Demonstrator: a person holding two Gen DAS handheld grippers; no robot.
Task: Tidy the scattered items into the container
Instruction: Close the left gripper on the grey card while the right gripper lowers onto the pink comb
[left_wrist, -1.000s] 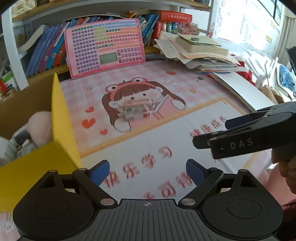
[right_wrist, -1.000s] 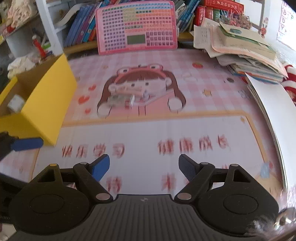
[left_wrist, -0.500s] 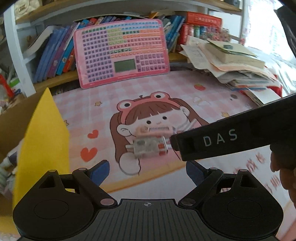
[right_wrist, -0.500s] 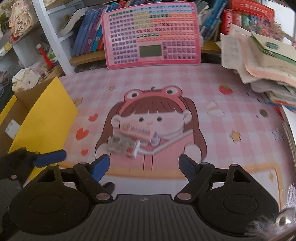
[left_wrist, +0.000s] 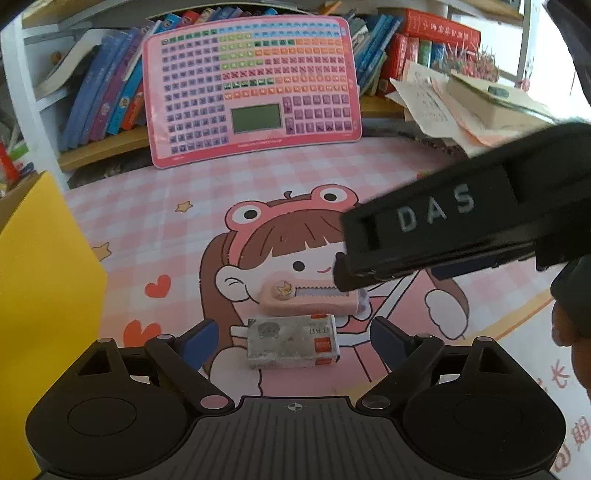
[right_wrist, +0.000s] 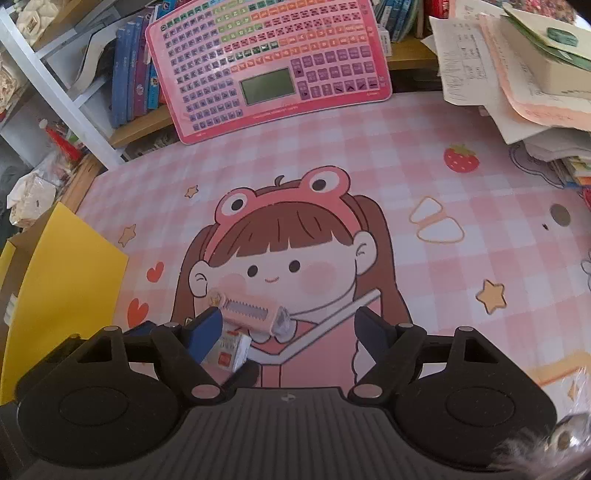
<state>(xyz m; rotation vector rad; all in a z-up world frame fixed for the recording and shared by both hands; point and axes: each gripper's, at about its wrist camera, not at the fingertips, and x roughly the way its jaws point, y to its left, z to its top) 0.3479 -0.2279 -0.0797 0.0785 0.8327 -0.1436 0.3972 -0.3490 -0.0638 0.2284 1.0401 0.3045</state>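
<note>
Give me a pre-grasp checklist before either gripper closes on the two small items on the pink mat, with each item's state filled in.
1. left gripper lined up on the white eraser: ok; the eraser lies between its blue pads, untouched, as the jaws close slightly.
2. right gripper lined up on the pink correction tape: not ok; the tape sits near its left pad, off centre, jaws closing slightly.
3. Items apart from each other: cannot tell; the tape lies just behind the eraser, perhaps touching.
4. Grippers clear of each other: not ok; the right one crosses close over the tape in the left wrist view.
5. yellow box reachable: ok; it stands just left, its opening mostly out of view.
</note>
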